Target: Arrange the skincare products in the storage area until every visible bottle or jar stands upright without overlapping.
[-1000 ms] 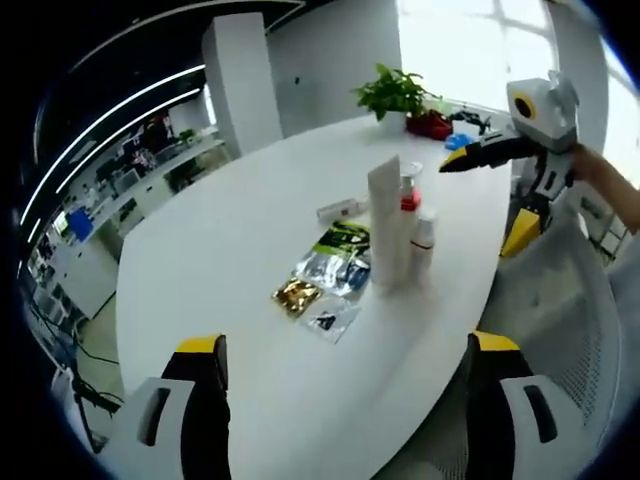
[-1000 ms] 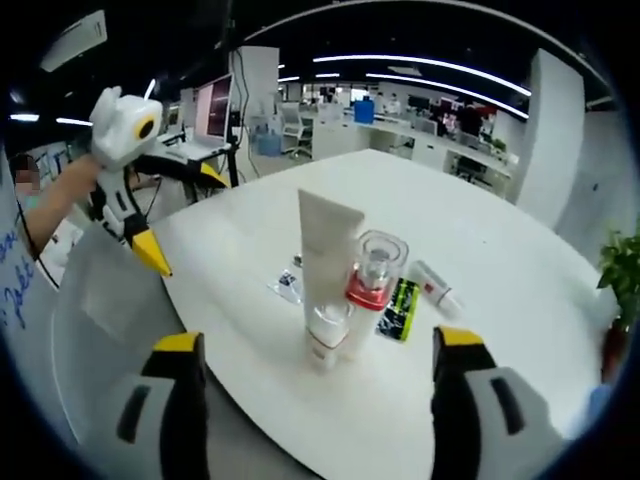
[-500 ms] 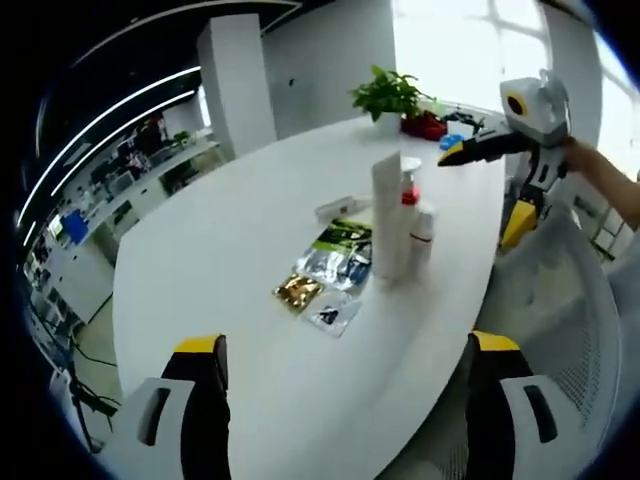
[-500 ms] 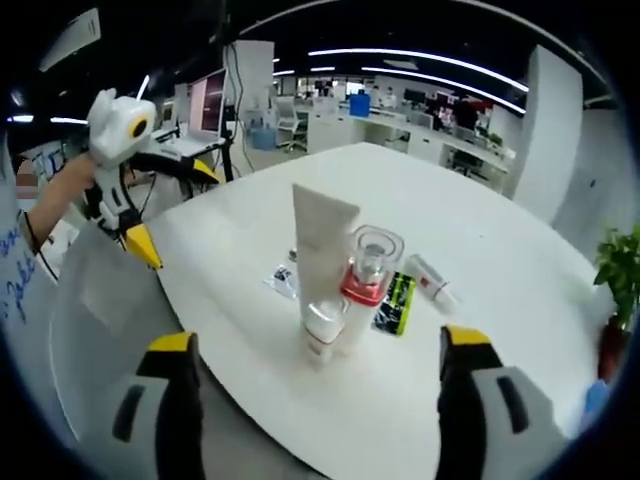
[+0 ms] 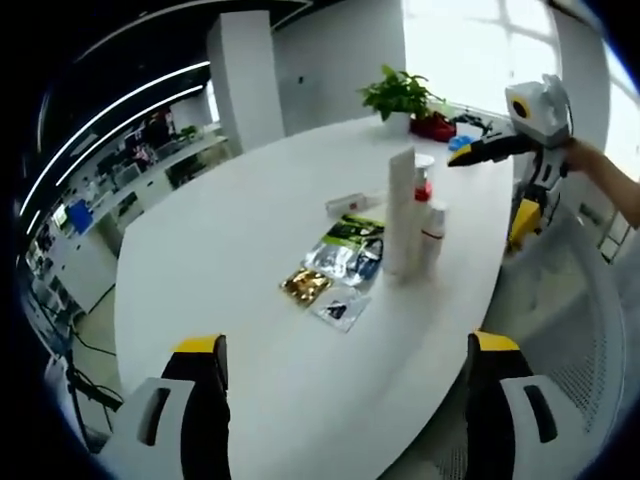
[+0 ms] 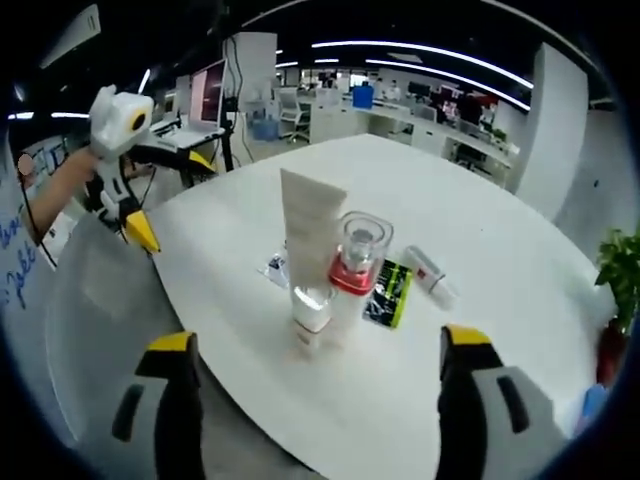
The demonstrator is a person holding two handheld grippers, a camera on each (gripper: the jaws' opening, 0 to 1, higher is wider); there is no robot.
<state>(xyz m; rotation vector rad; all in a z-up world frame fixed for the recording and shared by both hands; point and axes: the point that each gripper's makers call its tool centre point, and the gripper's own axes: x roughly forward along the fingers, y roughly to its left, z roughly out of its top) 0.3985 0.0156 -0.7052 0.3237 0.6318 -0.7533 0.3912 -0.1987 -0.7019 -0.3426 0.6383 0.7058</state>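
Open-plan office, dark ceiling with long light strips, desks and monitors in the background. Large white oval worktop (image 5: pixel 230 250) in the middle, a white mesh chair back (image 5: pixel 575 330) at its near edge in the left gripper view.

Potted green plant (image 5: pixel 398 92) at the far end of the worktop, a red thing just beside it, too small to tell.

Left claw (image 5: pixel 345 400) held above the worktop edge, both yellow-tipped jaws set wide, nothing between them. Right claw (image 6: pixel 312 395) likewise spread wide and empty, low over the near edge, pointed at the products. Each claw seen from the other's view, held by a hand out past the worktop edge, jaws too unclear there to judge.

Skincare products clustered near the worktop's edge, between the two claws. Tall white tube (image 6: pixel 308 258) upright on its cap. Clear pump bottle with a red collar (image 6: pixel 352 262) upright, touching or just beside the tube. Small white bottle (image 5: pixel 432 232) upright just beside the tube in the left gripper view. Smaller white tube (image 6: pixel 430 280) lying flat, a little apart.

Flat sachets beside the cluster: green-and-black sachet (image 6: pixel 386 291), silver sachet (image 5: pixel 340 260), gold sachet (image 5: pixel 306 286), small clear sachet (image 5: pixel 337 308), lying close together, some edges overlapping.
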